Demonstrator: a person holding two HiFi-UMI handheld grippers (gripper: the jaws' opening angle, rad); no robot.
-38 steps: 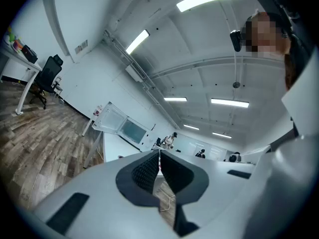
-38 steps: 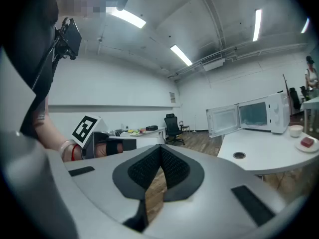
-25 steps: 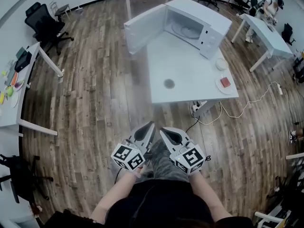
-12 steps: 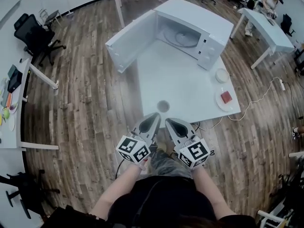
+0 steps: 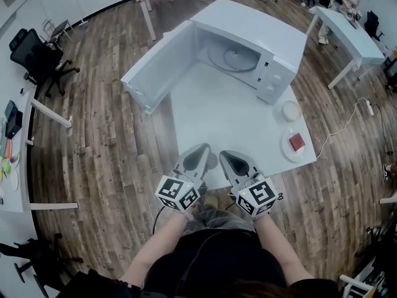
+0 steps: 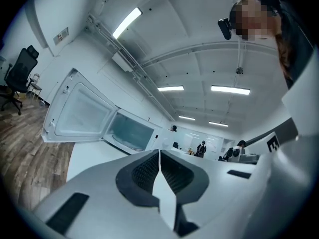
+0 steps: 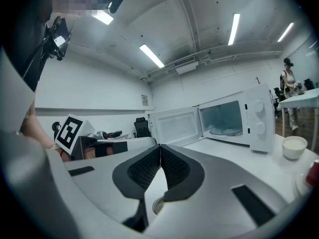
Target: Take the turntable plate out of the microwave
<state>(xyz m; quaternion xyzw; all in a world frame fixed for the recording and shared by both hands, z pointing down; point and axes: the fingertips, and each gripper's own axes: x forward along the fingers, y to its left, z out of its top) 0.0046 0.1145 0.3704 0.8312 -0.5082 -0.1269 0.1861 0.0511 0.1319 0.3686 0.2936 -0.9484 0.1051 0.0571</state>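
Head view: the microwave (image 5: 267,36) stands at the far end of the white tabletop (image 5: 217,117) with its door (image 5: 158,67) swung fully open to the left. The turntable plate (image 5: 232,58) lies inside the cavity, on the cavity floor. The left tool (image 5: 200,149) and the right tool (image 5: 224,156) are held side by side over the near edge of the tabletop, both pointing toward the microwave and well apart from it. A white bowl (image 5: 290,110) and a white dish (image 5: 296,143) carrying a red block (image 5: 297,142) sit along the right edge of the tabletop. Left gripper view: the jaws of the left tool are pressed together at the tips, with nothing between the ribbed pads; the open door and the cavity show ahead to the left. Right gripper view: the jaws of the right tool are likewise fully closed and empty. The turntable plate is visible through the cavity opening ahead, the control knobs stand to its right, and the bowl stands on the tabletop further right.
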